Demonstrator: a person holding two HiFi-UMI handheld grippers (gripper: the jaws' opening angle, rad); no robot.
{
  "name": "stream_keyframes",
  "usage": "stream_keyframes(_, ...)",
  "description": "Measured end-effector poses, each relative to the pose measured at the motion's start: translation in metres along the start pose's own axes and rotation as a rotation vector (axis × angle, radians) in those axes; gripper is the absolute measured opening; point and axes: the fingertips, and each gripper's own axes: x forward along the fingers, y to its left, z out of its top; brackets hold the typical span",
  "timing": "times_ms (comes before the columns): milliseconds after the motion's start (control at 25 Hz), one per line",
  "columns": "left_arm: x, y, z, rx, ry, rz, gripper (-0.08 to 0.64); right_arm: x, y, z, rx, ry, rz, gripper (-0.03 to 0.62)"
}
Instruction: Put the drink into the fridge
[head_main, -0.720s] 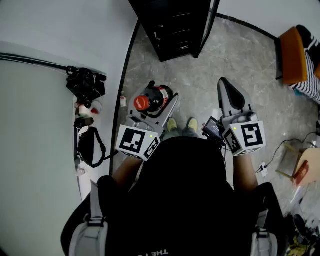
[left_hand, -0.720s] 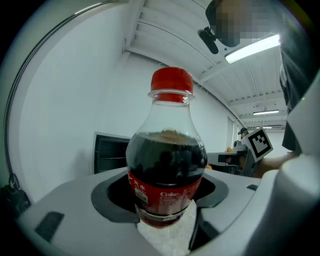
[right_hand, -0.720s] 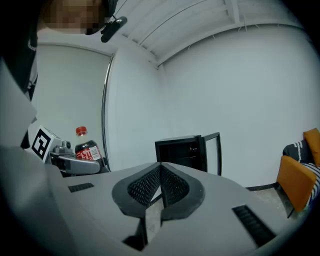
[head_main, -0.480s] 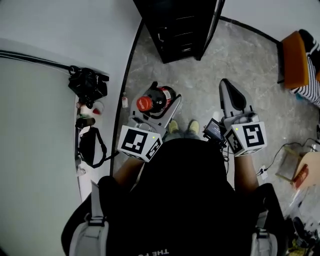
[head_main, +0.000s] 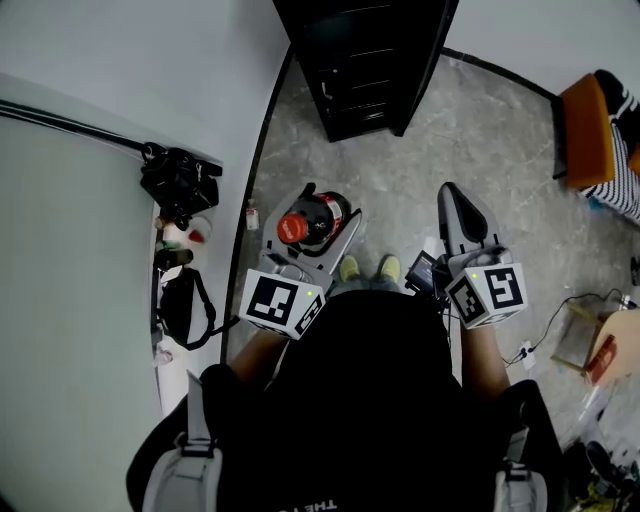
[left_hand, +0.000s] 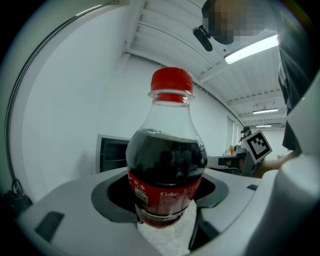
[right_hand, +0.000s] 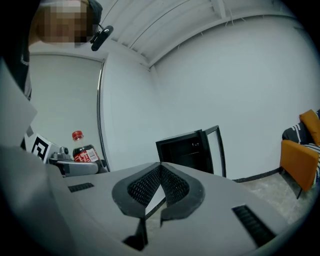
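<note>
The cola bottle (left_hand: 166, 170), clear plastic with red cap, red label and dark drink up to its shoulder, stands upright, clamped in the wide jaws of the left gripper (head_main: 322, 212), short of the open black mini fridge (head_main: 365, 62); the right gripper (right_hand: 160, 172) is closed, empty

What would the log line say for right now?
left gripper: shut on cola bottle | right gripper: shut, empty | fridge: door open, ahead
</note>
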Motion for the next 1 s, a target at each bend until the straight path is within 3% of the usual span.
stream_keyframes(600, -0.028, 0.029, -0.014, -0.016, -0.024, -0.038, 0.313, -0.005, 0.046, -0.016, -0.015, -0.027, -0.036, 0.011)
stream_keyframes(1000, -0.033, 0.040, -0.013, -0.018, -0.037, -0.024, 0.313, -0.002, 0.048, -0.019, -0.014, -0.028, -0.053, 0.011)
